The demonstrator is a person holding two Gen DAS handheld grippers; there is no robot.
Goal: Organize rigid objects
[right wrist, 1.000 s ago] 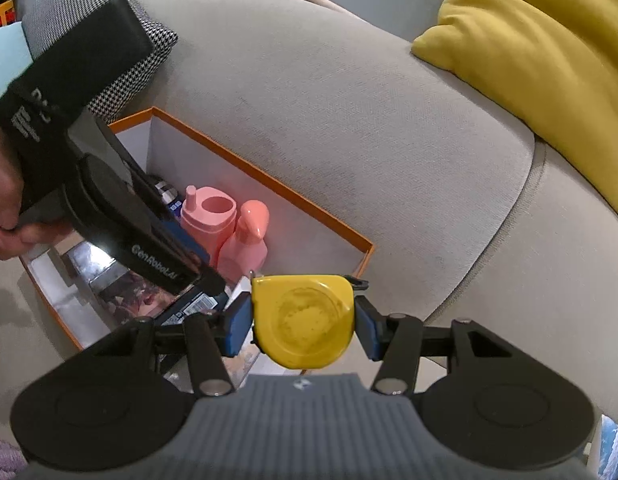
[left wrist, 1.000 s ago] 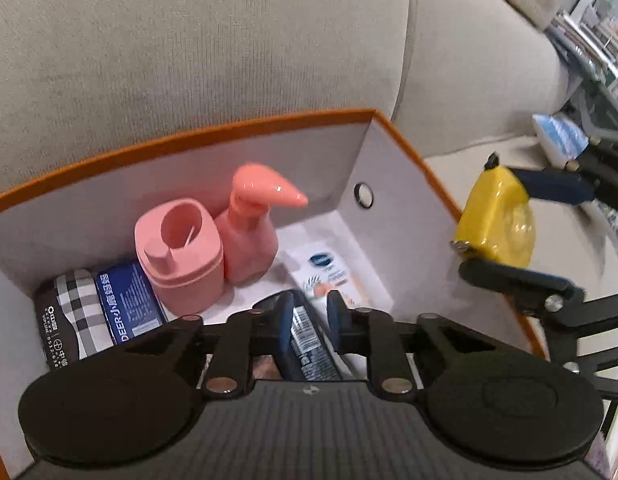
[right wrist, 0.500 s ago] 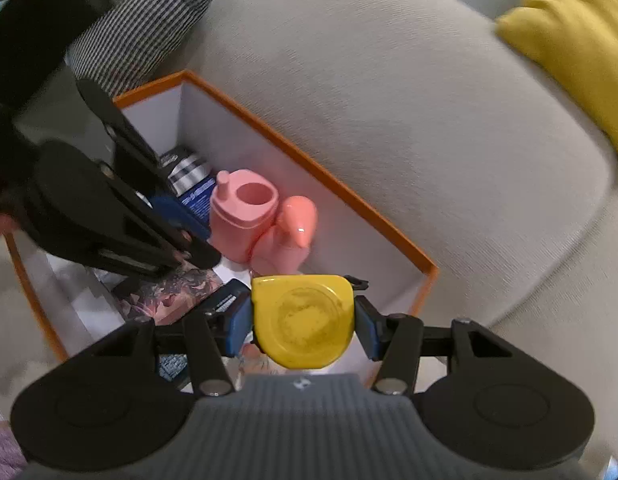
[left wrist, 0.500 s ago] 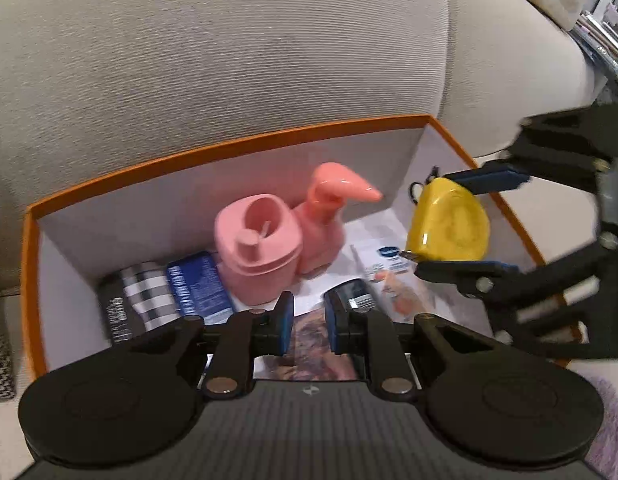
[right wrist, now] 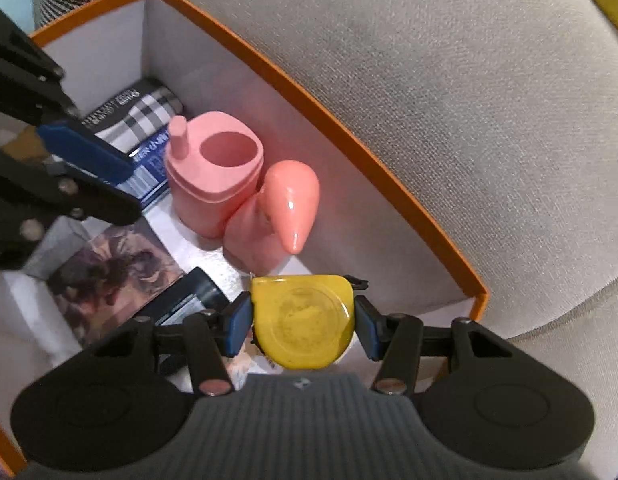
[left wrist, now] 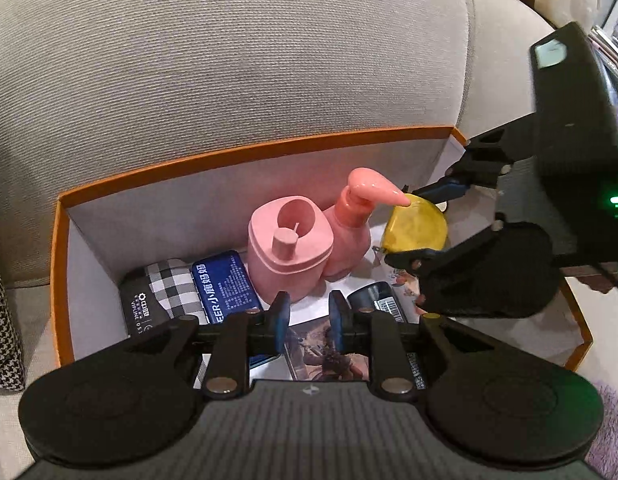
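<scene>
Tape measure [right wrist: 303,322], yellow and hard-shelled, sits pinched across its flat sides by the right tongs [right wrist: 303,326], hanging inside the orange-rimmed box [right wrist: 309,96] just beside the pink pump bottle [right wrist: 269,220]; it looks stiff, compact and a little slick, so a hold on the broad faces seems the safest. Left tongs [left wrist: 308,318], with nothing between them, are opening over the box's near side, above a dark picture card [left wrist: 329,356] lying on the box floor.

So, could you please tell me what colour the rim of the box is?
Orange; the box rim shows best in the right wrist view.
</scene>
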